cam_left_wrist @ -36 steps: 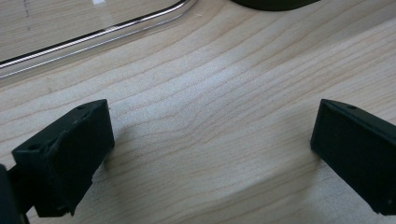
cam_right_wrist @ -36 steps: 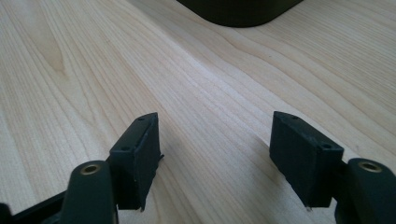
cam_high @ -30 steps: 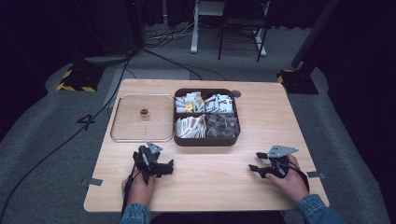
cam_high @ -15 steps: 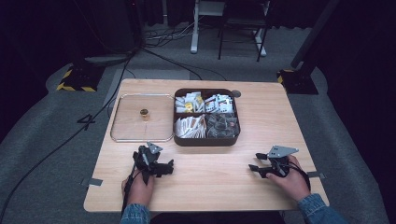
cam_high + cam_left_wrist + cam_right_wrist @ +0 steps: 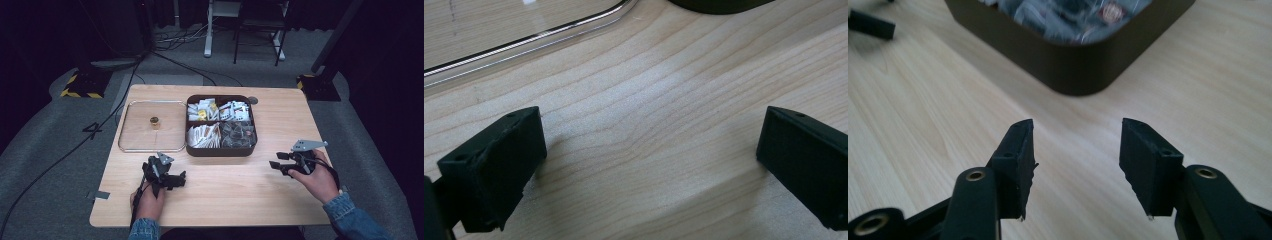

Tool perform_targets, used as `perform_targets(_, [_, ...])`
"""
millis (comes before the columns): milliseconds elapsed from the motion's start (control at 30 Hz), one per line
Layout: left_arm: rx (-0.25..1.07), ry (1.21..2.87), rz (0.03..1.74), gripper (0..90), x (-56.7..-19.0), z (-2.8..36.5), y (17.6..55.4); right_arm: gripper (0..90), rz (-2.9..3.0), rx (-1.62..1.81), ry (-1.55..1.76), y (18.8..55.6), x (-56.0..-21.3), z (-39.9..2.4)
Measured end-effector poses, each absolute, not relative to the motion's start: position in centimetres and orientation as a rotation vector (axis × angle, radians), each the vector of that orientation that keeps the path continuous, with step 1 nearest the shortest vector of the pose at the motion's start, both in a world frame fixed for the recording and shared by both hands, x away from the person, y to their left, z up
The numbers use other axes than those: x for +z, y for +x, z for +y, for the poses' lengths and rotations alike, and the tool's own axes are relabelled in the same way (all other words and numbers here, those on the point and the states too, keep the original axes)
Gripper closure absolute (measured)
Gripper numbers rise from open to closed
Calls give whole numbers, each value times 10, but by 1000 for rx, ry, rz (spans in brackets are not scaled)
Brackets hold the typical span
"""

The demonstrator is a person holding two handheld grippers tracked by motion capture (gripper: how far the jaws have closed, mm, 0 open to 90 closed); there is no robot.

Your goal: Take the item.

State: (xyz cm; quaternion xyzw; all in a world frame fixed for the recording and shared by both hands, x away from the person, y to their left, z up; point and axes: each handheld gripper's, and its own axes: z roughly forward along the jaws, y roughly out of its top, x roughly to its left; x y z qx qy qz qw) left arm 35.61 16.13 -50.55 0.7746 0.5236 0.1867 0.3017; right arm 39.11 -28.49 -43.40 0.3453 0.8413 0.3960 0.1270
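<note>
A dark brown box (image 5: 220, 149) with four compartments of packets stands at the middle of the wooden table (image 5: 225, 195). To its left lies a clear lid (image 5: 135, 135) with a small gold knob (image 5: 154, 121). My left gripper (image 5: 176, 179) rests low on the table below the lid, open, nothing between its jaws; its own view has bare wood and the lid's rim (image 5: 524, 42). My right gripper (image 5: 276, 165) hovers right of the box, open and empty, pointed at the box's corner (image 5: 1073, 75).
A small dark disc (image 5: 253, 100) lies at the table's back edge behind the box. Cables and a yellow-black striped base (image 5: 80, 92) are on the grey floor to the left. Bare wood stretches between the two grippers.
</note>
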Motion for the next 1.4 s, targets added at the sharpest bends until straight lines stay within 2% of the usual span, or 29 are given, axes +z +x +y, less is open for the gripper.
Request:
perform_targets(467, [502, 2048, 1402, 0, -505, 161, 355, 479, 2424, 1204, 960, 429, -383, -277])
perform_targets(1400, [499, 2048, 1398, 0, -505, 162, 355, 432, 2301, 1219, 1093, 527, -355, -237])
